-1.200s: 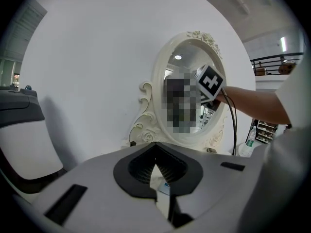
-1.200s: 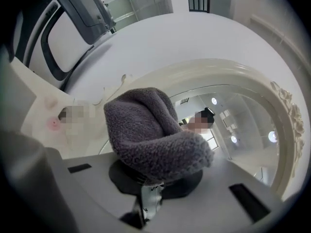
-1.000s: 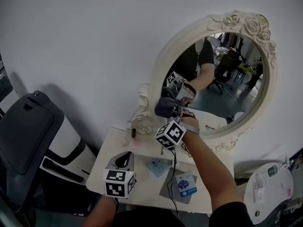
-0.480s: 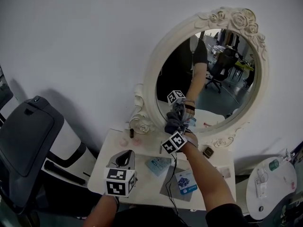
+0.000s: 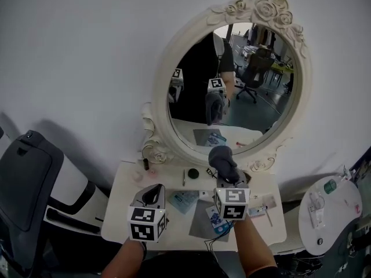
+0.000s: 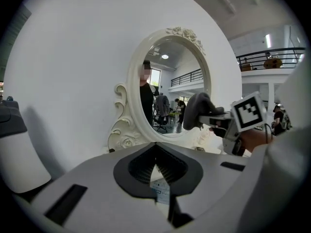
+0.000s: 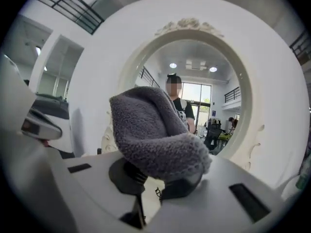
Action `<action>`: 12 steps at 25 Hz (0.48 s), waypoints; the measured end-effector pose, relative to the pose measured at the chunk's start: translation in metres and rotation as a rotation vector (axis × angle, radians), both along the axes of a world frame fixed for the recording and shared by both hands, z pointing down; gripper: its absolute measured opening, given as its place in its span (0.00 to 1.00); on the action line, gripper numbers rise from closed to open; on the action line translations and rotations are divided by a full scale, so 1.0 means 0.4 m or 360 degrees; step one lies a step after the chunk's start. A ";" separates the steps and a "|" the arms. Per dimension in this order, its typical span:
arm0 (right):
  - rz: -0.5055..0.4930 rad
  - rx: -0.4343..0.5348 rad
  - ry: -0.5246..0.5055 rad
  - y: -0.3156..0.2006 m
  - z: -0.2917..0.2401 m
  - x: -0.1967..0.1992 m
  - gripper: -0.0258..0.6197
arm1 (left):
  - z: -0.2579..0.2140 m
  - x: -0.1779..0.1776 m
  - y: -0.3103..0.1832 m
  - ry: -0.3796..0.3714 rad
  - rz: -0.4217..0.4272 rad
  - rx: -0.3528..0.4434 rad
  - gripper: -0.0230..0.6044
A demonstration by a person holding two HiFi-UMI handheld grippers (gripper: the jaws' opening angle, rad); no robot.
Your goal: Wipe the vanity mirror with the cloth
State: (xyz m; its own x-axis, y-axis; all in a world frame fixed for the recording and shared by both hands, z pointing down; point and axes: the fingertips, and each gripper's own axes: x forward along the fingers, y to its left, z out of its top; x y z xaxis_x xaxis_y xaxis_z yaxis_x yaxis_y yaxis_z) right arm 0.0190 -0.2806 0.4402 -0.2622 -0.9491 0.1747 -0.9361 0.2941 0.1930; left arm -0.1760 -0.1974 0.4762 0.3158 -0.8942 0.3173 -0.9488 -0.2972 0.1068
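Observation:
The oval vanity mirror [image 5: 232,86] in its white carved frame stands against the wall at the back of the table. My right gripper [image 5: 227,181] is shut on a grey fluffy cloth [image 5: 222,158]. It holds the cloth in front of the lower frame, just off the glass. In the right gripper view the cloth [image 7: 153,130] bulges over the right gripper [image 7: 155,176], with the mirror [image 7: 214,96] behind. My left gripper [image 5: 152,193] hovers low over the table's left part, shut and empty. The left gripper view shows the left gripper [image 6: 156,149], the mirror [image 6: 167,91] and the cloth [image 6: 197,110].
The white table [image 5: 269,227] carries blue packets [image 5: 186,200], a grey sheet, a pen [image 5: 184,177], a small dark round object [image 5: 193,172] and a cable. A small bottle [image 5: 146,164] stands by the frame's foot. A grey-and-white seat [image 5: 29,172] is at left, a round white stand [image 5: 324,213] at right.
My right gripper with the cloth has swept from the lower left of the glass down and to the right, off the mirror. The left gripper has stayed put.

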 end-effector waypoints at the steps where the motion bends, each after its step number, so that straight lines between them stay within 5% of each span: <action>1: 0.0003 0.0045 -0.0048 0.037 -0.016 0.011 0.10 | 0.002 0.016 -0.004 0.0002 0.0021 -0.0004 0.04; 12: 0.0110 0.0078 -0.0251 0.171 -0.003 0.088 0.10 | 0.009 0.163 -0.047 -0.0001 0.0199 -0.0015 0.04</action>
State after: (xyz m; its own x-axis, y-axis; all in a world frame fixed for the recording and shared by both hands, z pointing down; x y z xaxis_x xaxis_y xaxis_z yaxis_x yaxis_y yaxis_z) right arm 0.0541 -0.2123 0.4389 -0.2167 -0.9721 0.0897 -0.9735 0.2220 0.0544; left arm -0.1107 -0.2161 0.4796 0.4243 -0.8450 0.3257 -0.9046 -0.4119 0.1099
